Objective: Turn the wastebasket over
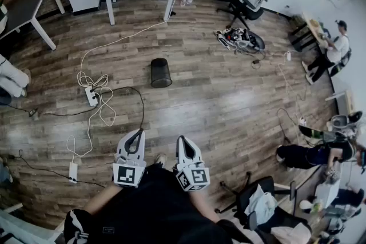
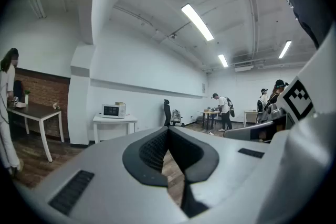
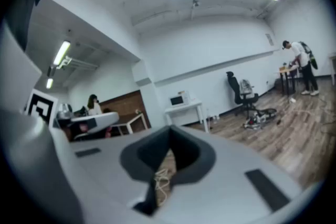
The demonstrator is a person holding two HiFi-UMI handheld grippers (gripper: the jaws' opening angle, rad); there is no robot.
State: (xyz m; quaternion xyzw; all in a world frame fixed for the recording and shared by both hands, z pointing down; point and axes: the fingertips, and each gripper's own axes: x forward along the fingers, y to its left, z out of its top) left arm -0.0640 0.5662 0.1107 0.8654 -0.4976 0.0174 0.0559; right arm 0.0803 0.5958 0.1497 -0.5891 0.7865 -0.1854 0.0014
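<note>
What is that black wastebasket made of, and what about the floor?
The wastebasket looks like dark metal mesh, matte: its wall seems finely gridded, but it is too small to rule out plastic. The floor looks like wood or wood-look laminate with a slight sheen: long brown planks with grain and pale reflections.

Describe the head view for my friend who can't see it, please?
A small black mesh wastebasket stands alone on a brown wooden plank floor, well ahead of the white left gripper and right gripper, both shut and empty. White cables loop across the floor nearby.
</note>
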